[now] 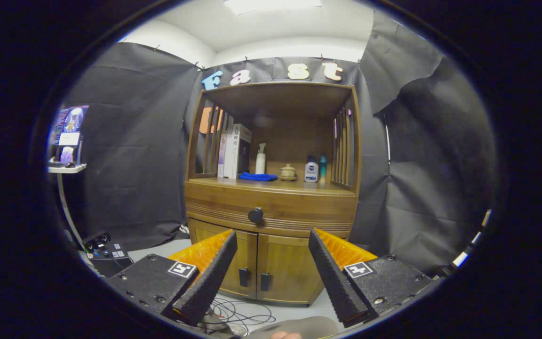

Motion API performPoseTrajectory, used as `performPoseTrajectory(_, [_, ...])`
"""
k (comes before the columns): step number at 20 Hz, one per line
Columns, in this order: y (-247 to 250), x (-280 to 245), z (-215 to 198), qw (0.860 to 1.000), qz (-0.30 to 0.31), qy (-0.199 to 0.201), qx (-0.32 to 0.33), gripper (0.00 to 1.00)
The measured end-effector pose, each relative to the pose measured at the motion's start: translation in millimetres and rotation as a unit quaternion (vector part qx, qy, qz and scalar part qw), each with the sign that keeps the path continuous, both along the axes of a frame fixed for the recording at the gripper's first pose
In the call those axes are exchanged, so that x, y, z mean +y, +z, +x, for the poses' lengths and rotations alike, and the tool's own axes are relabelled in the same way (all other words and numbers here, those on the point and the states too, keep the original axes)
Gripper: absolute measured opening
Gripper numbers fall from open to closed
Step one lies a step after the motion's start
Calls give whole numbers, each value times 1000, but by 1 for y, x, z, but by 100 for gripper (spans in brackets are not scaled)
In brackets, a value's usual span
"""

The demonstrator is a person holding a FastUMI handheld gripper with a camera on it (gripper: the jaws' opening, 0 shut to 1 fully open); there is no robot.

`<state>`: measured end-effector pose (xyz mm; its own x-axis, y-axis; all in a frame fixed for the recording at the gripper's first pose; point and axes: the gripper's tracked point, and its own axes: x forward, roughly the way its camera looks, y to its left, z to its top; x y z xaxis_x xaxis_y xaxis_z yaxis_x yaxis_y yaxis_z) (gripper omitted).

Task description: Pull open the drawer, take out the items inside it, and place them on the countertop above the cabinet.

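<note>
- A hand-held gripper [271, 245] faces a wooden cabinet [271, 263] in the booth, its fingers spread wide and holding nothing.
- The drawer [271, 207] sits closed at 12 o'clock beyond the fingers, under the countertop [294, 185] and above two doors.
- Its round dark knob [255, 215], at about 11 o'clock from the fingertips, looks the only place to take hold: small, hard, likely slippery.
- The drawer appears solid wood, so probably stiff and fairly heavy; a straight pull seems wise.
- Books [235, 150], a blue cloth [258, 177] and bottles [311, 170] already crowd the countertop.
</note>
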<state>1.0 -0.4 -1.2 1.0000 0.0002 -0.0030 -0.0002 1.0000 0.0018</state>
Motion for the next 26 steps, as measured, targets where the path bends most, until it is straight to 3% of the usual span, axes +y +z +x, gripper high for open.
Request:
performPoseTrajectory(15, [-3, 4, 13, 1000, 17, -3, 9, 99])
performPoseTrajectory(26, [2, 42, 153, 1000, 1, -18, 20, 99])
